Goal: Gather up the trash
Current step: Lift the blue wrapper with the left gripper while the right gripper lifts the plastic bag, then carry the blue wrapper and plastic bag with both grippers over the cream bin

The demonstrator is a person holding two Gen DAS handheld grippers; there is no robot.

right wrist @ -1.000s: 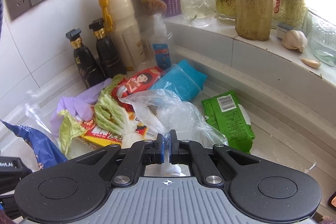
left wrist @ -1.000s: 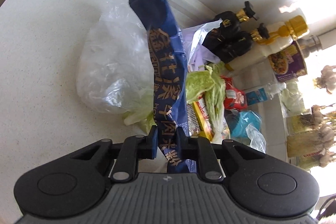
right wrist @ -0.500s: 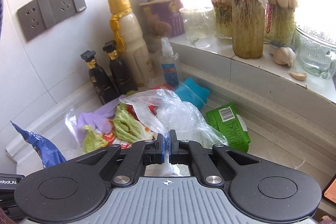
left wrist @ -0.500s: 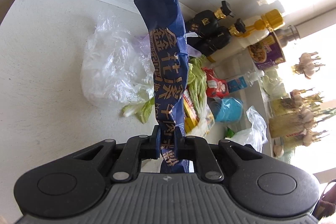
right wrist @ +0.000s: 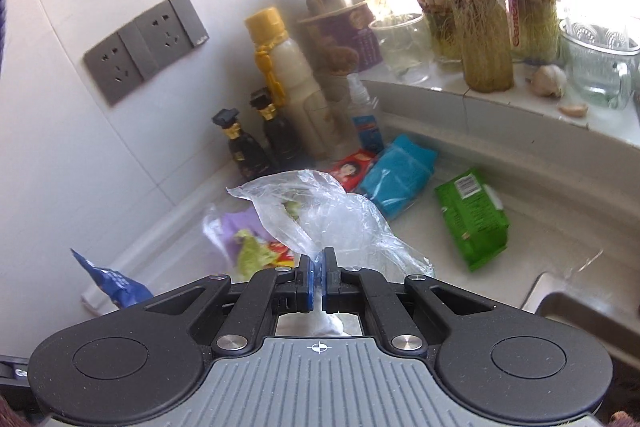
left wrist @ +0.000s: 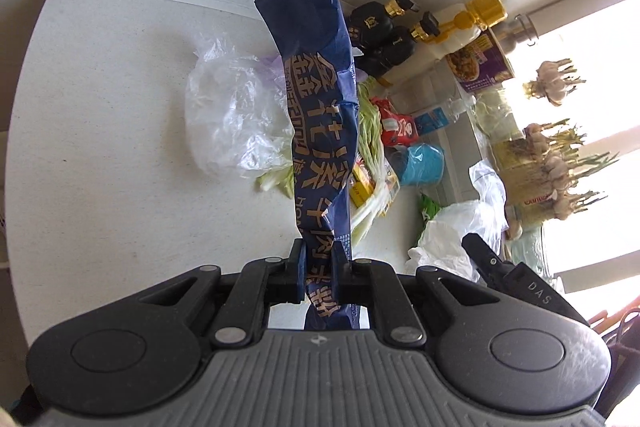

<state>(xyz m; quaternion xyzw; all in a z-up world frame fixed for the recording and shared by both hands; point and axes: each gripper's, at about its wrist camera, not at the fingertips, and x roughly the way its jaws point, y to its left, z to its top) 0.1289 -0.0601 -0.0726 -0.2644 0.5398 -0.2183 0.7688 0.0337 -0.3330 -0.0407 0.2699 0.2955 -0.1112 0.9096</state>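
Note:
My left gripper [left wrist: 320, 259] is shut on a long dark-blue snack wrapper [left wrist: 316, 99] with gold lettering, which stands up off the counter between its fingers. The same blue wrapper [right wrist: 112, 279] shows at the lower left of the right wrist view. My right gripper [right wrist: 318, 277] is shut on a crumpled clear plastic bag [right wrist: 332, 219], lifted above the pile. That bag [left wrist: 452, 231] and the right gripper's black body appear at the right of the left wrist view. Below lie cabbage leaves [left wrist: 370, 131], a red packet [right wrist: 352, 163], a blue packet [right wrist: 400, 175] and a green packet [right wrist: 472, 215].
Another clear bag [left wrist: 232, 119] lies on the white counter [left wrist: 120, 147]. Two dark bottles [right wrist: 256, 147], a white bottle with a yellow cap [right wrist: 288, 75] and a purple tub [left wrist: 480, 63] stand by the wall. Garlic jars [right wrist: 484, 43] line the sill. A sink edge [right wrist: 568, 299] is at the right.
Both grippers have risen and pulled back from the pile with their catches; the counter litter looks smaller and more of the wall, sill and sink shows.

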